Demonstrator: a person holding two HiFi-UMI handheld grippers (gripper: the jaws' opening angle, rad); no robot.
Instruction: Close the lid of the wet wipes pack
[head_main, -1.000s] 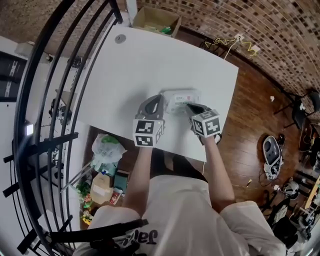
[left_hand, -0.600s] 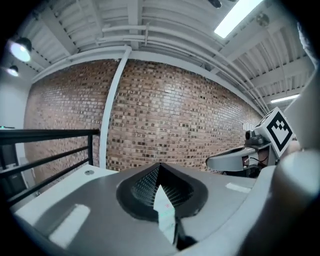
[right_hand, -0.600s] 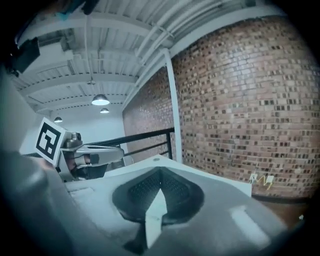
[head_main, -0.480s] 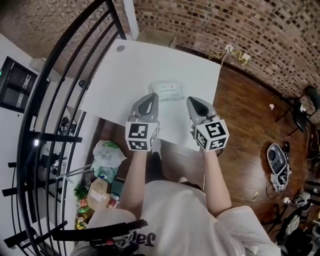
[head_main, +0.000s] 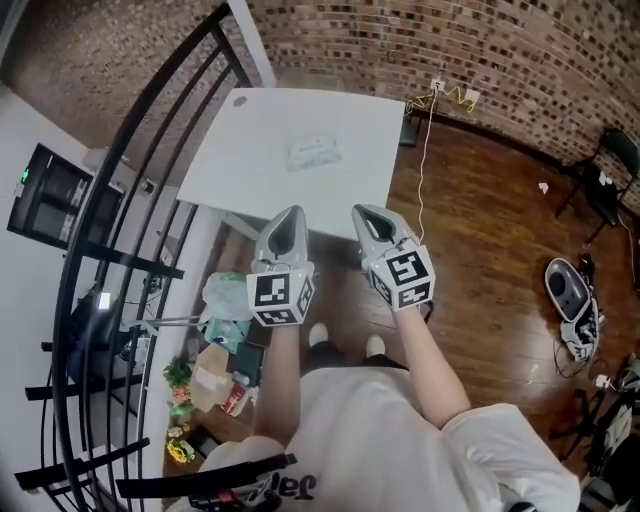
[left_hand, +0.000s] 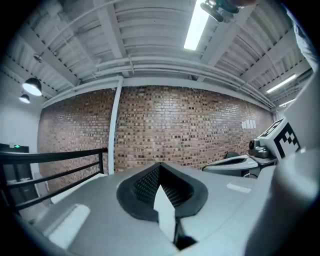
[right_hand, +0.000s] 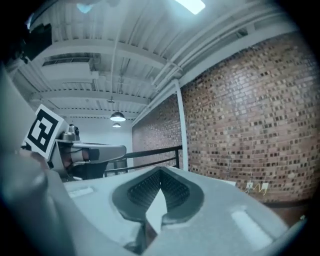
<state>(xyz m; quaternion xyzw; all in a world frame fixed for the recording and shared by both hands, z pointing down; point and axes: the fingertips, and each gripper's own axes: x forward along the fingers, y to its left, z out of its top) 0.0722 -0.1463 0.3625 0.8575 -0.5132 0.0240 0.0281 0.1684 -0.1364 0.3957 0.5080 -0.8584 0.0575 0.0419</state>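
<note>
My left gripper (head_main: 288, 215) and right gripper (head_main: 362, 213) are both fully closed, tips meeting, nothing held. I hold them side by side near the table's (head_main: 240, 150) front edge. The wipes pack (head_main: 313, 151) lies flat on the table, well apart from both.

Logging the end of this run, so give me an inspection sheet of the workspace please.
Surface: white table, carrying the pack and a small round item near a far corner.
Job's things: wet wipes pack lies flat on the table; lid state too small to tell.
Clutter: bags and boxes on the floor beside the table.
Grippers: left claw and right claw both shut, empty, held short of the table.
Cables: yellow cable at the wall socket.
Surroundings: brick wall, wooden floor, black railing.
</note>
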